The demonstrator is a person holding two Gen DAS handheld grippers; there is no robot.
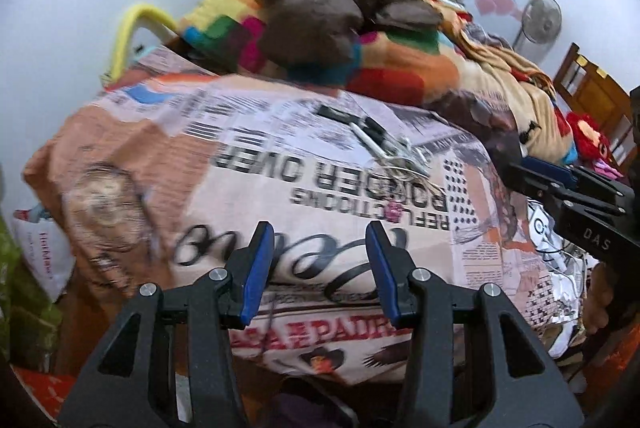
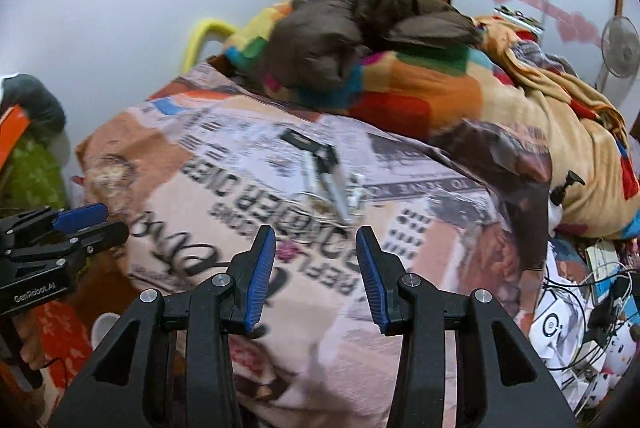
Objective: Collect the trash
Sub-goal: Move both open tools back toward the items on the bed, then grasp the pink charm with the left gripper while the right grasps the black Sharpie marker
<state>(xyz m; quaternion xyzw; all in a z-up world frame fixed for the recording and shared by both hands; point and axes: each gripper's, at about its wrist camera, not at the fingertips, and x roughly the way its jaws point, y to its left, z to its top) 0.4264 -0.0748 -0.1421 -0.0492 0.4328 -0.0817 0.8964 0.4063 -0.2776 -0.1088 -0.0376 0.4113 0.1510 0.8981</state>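
both grippers hang over a bed (image 1: 120,156) covered with a newspaper-print sheet, and both views are smeared by motion blur. the left gripper (image 1: 320,268) has its blue-padded fingers spread with nothing between them, only the printed sheet showing through the gap. the right gripper (image 2: 316,270) is likewise spread and empty; in the left wrist view it shows at the right edge (image 1: 532,174), and in the right wrist view the left gripper shows at the left edge (image 2: 94,222), a hand (image 2: 28,336) partly visible under its body. the likely trash is a small clutter of loose items (image 1: 390,148) lying on the sheet near the middle of the bed, ahead of both grippers and touched by neither: a flat black piece, a white pen-like stick and some thin tangled wire, too blurred to name more exactly; the right wrist view shows them too (image 2: 328,184). behind them a colourful patchwork blanket (image 2: 408,88) is heaped, with a brown plush toy (image 2: 360,24) on top. to the right of the bed lies a mess of papers and cables (image 2: 576,304). a standing fan (image 2: 622,46) is by the far wall.
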